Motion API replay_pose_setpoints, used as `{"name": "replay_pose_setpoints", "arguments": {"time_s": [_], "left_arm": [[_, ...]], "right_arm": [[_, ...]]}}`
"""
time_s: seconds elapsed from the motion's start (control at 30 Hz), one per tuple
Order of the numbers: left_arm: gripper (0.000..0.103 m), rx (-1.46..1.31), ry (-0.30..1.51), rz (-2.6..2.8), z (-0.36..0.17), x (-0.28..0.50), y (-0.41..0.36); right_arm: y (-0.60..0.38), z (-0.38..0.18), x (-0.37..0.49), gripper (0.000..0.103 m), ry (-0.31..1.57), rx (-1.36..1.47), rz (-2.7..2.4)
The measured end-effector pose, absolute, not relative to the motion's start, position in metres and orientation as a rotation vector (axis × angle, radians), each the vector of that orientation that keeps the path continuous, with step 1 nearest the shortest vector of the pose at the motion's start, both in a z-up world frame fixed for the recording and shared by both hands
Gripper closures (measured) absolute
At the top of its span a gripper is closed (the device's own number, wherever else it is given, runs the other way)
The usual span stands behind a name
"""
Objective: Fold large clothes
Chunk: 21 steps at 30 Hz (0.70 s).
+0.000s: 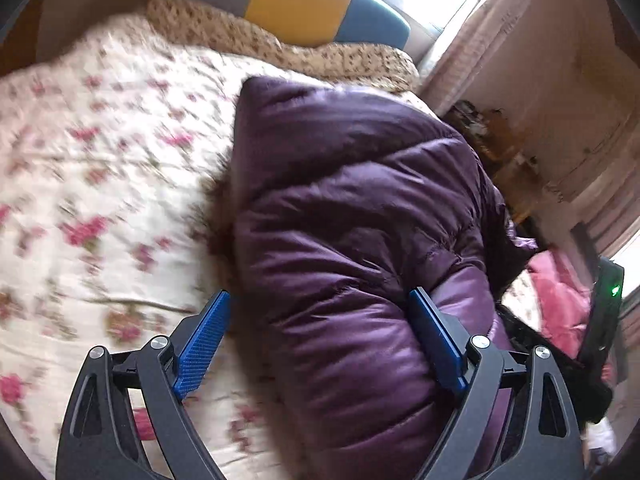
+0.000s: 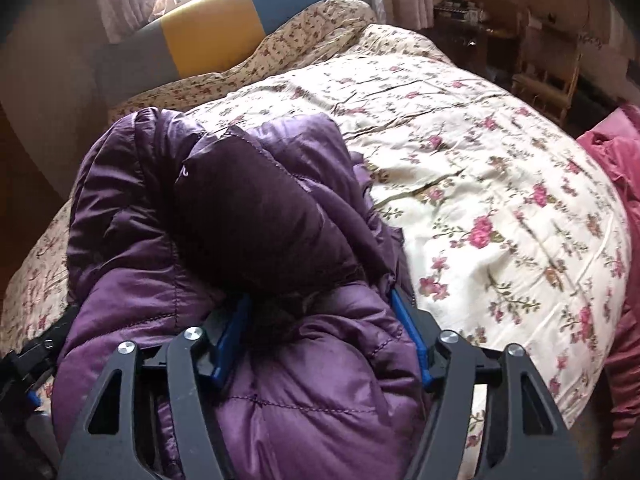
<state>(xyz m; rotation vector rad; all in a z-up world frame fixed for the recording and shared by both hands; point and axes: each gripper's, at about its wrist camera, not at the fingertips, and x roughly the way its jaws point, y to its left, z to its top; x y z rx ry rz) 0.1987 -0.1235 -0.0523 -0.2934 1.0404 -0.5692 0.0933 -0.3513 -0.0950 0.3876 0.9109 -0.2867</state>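
Observation:
A bulky purple puffer jacket [image 1: 340, 220] lies bunched on a bed with a floral quilt [image 1: 100, 160]. My left gripper [image 1: 320, 340] has its jaws wide apart around a thick fold of the jacket's near end; the blue pads [image 1: 200, 352] press its sides. In the right wrist view the jacket [image 2: 240, 220] is folded over on itself, with a darker panel on top. My right gripper [image 2: 320, 332] also straddles a puffy fold, jaws wide, pads touching the fabric. The other gripper shows at the left edge [image 2: 28, 360].
A headboard with yellow and teal panels [image 2: 224, 28] stands at the far end. A pink garment [image 2: 624, 240] lies at the bed's right edge. A wooden shelf [image 2: 520, 60] and curtains [image 1: 460, 60] stand beyond the bed. The quilt [image 2: 480, 200] spreads to the right.

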Motion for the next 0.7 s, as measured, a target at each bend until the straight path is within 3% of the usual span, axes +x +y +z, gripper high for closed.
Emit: {"name": "replay_pose_setpoints", "arguments": {"time_s": [0.13,0.3,0.37,0.7], "left_arm": [[0.016,-0.340,1.068,-0.633,-0.059,0.203,-0.134],[0.047,-0.317,1.022,-0.683,-0.042,0.199,-0.134],[0.053,-0.319,1.009,-0.698,-0.034,0.198,-0.129],[0.055,-0.324,0.892,-0.592,0.000,0.196,-0.046]], "right_arm": [[-0.352,-0.097,0.093,0.053,0.902,0.411,-0.230],[-0.338,-0.089,0.090,0.073,0.874,0.381,-0.198],[-0.329,-0.083,0.091,0.077,0.864,0.361,-0.187],[-0.239,-0.063,0.130,0.081,0.849,0.260,-0.025]]}}
